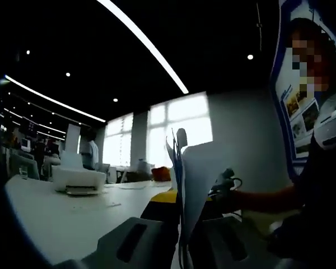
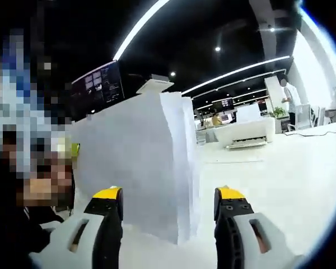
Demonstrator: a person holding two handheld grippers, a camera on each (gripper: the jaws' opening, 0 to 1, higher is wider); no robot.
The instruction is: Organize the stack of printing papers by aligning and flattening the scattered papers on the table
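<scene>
The thick stack of white printing papers (image 2: 140,168) stood up on its edge on the white surface (image 2: 285,179). The right hand-held gripper (image 2: 168,210) was wide apart, one yellow-tipped jaw on each side of the stack. The left hand-held gripper (image 1: 182,221) had its jaws close around the stack's thin edge (image 1: 193,179). A white printer (image 1: 77,178) sat well apart.

My paper stack (image 2: 140,168) is plain white, the table (image 2: 280,168) white, and my right gripper (image 2: 169,216) grey with yellow tips.
</scene>
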